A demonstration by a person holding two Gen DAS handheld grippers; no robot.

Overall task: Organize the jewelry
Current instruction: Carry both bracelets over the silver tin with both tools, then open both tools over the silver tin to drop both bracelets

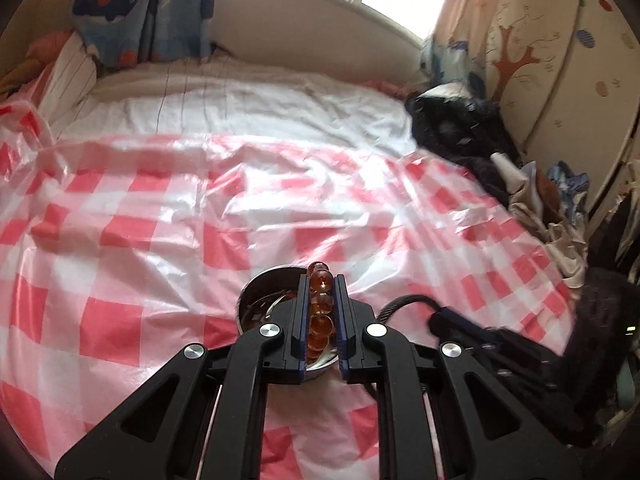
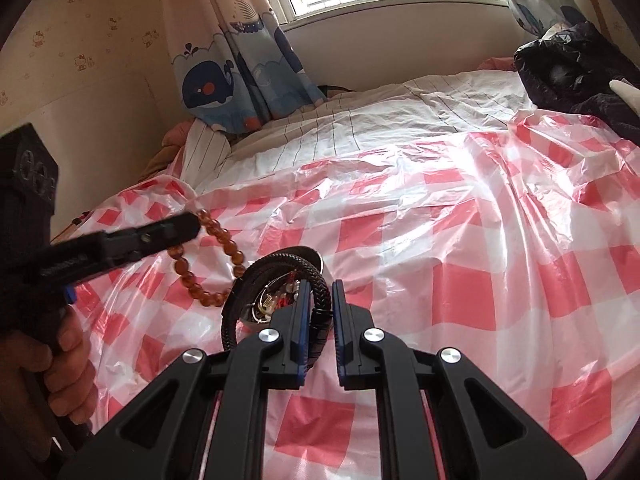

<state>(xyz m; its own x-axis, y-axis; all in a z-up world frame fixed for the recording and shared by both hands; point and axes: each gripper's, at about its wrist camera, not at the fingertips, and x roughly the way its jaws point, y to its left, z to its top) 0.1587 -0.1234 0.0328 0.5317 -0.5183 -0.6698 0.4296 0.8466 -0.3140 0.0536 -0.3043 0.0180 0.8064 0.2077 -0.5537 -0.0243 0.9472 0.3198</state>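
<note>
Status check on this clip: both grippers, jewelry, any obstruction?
Left gripper shut on amber bead bracelet. Right gripper shut on black braided bracelet. Both over metal bowl. Nothing blocking.

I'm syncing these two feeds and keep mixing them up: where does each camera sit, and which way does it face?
Left wrist: sits on the left gripper, looking along its jaws, shut on the amber bead bracelet above the metal bowl; beyond, bed and window.
Right wrist: sits on the right gripper, jaws shut on the black braided bracelet; shows the left gripper and the person's left hand.
Shared: amber bead bracelet, metal bowl, checked plastic sheet.
</note>
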